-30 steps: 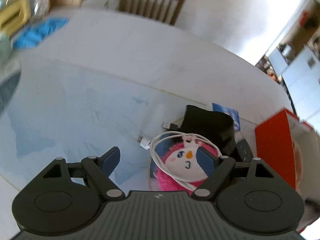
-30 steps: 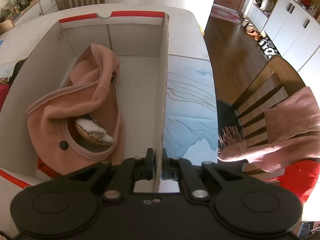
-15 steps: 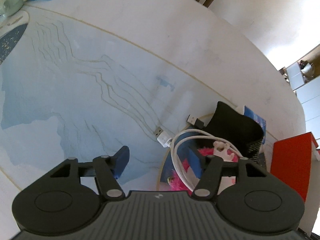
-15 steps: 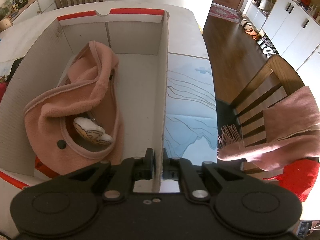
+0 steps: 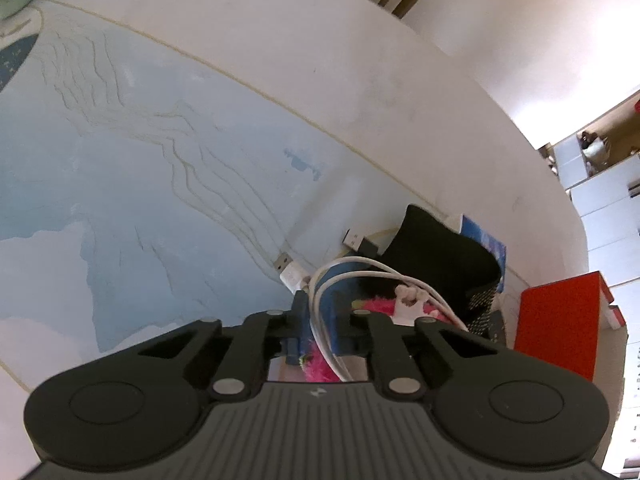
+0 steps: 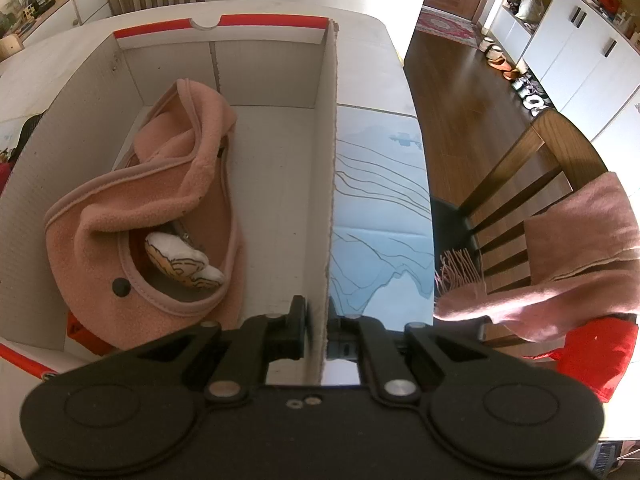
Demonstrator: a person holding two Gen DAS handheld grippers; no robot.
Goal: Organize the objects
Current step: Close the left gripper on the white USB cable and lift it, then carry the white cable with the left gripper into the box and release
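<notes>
Two grippers work over a white table (image 5: 320, 60) with a pale blue mat (image 5: 120, 200). The left gripper (image 5: 318, 320), whose jaws have just been closing, is clamped on the white cable (image 5: 320, 300) (looped over a pink plush (image 5: 376, 305)). The right gripper (image 6: 318, 322) pinches the box wall (image 6: 326, 160); wooden floor (image 6: 460, 100) lies to its right.

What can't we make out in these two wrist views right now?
- Pink plush toy, left wrist view: mostly hidden behind the left gripper, shut on the white USB cable.
- Black pouch, same view: lower part covered by cable and toy.
- Red box, same view: cut off by the fisheye edge.
- White printed item, right wrist view: tucked in the pink fleece garment; cannot identify it.
- Cardboard box wall: near end hidden by the right gripper.
</notes>
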